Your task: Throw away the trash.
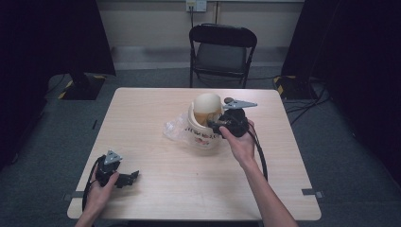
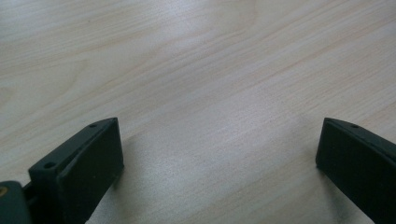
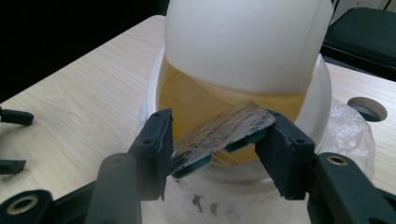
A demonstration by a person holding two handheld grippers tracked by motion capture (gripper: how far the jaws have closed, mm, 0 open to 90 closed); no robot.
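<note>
Dark curtains stand on both sides of the room, and a light wooden table (image 1: 156,189) fills the middle of the high view. Near the centre of this table stands a white cup-like container (image 1: 204,137) with printed text on its side and yellowish content inside; its white lid (image 3: 247,42) is lifted and leans back over the far rim. The right gripper (image 3: 215,140) is at the near rim of the container, and its two fingers (image 3: 154,149) pinch a small flat packet (image 3: 219,135) with print on it, held just over the opening. I cannot tell if the packet touches the rim. A piece of clear plastic wrap (image 1: 176,128) lies crumpled on the table, touching the left side of the container. The right hand (image 1: 241,142) holds this gripper, with the grey three-cornered plate on top. Well apart, near the front left corner of the table, the left hand (image 1: 99,194) holds the left gripper (image 1: 130,178) low over the bare wood; its fingers (image 2: 88,163) are spread wide with only table grain between them. Behind the table stands a black folding chair (image 1: 222,52) against a pale wall.
</note>
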